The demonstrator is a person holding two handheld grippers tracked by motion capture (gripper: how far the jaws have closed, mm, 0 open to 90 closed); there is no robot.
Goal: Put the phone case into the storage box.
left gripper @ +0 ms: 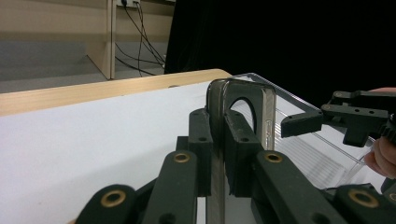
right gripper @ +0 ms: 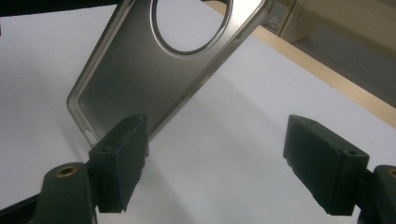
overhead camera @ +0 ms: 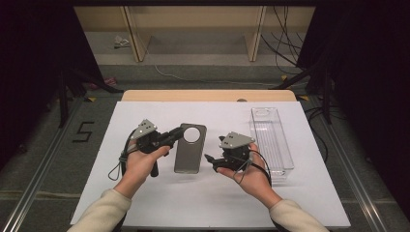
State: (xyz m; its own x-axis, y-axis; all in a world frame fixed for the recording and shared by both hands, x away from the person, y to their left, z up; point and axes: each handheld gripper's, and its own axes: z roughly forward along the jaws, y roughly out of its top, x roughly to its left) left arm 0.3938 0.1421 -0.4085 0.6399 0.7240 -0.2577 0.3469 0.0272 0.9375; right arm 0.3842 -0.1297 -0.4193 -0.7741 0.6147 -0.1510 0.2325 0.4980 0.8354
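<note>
Overhead, we saw the left claw (overhead camera: 175,135) clenched on the top edge of the grey phone case (overhead camera: 190,149), held above the white bench (overhead camera: 159,203). Its own view hid the case's lower half behind the jaws. Our right claw (overhead camera: 209,158) hung released just beside it, near the clear tray (overhead camera: 275,145).

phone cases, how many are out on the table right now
1: the grey phone case with a round camera hole, mid-table, gripped at its upper left edge by the left gripper. None shows inside the clear tray at right.
</note>
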